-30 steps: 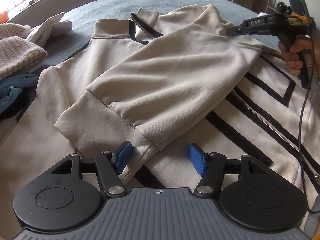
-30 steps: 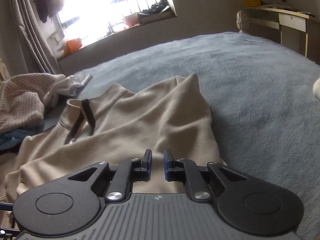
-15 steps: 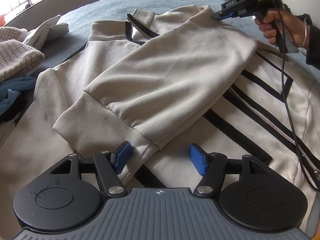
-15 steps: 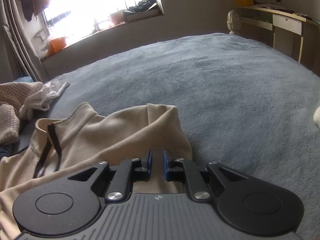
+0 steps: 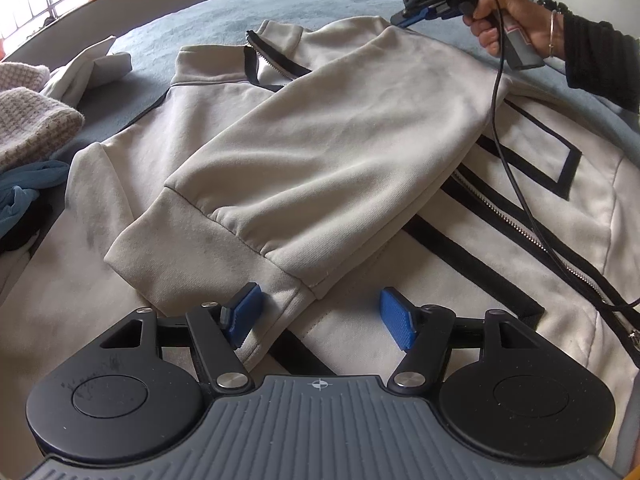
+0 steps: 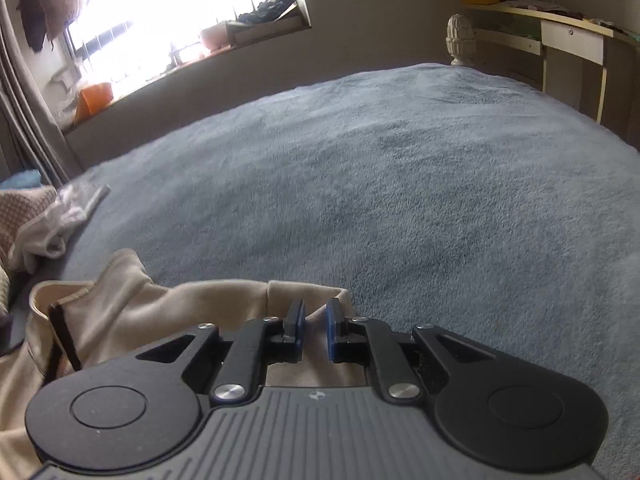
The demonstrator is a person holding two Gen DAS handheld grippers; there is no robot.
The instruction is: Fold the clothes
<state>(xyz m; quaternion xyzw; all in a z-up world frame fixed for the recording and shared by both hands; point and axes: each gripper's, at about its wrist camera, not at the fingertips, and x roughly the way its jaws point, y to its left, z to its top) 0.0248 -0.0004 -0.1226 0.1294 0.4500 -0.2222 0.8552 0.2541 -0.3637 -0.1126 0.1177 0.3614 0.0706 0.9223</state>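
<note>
Left wrist view: beige zip-up jacket with black stripes (image 5: 224,136) spread on blue bed (image 5: 240,4), sleeve (image 5: 320,160) folded across chest; left tongs (image 5: 320,316) apart beside cuff.

Right wrist view: right tongs (image 6: 313,330) nearly together above shoulder fold, grip unclear.

Home bedroom — blue bed (image 6: 420,184), barred window (image 6: 172,20)

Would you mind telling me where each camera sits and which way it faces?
Left wrist: sits on the left gripper, low over the beige jacket, facing its folded sleeve; the person's hand with the right gripper shows far right.
Right wrist: sits on the right gripper at the jacket's shoulder, facing across the blue blanket toward the window.
Shared: jacket, blanket, right gripper.
</note>
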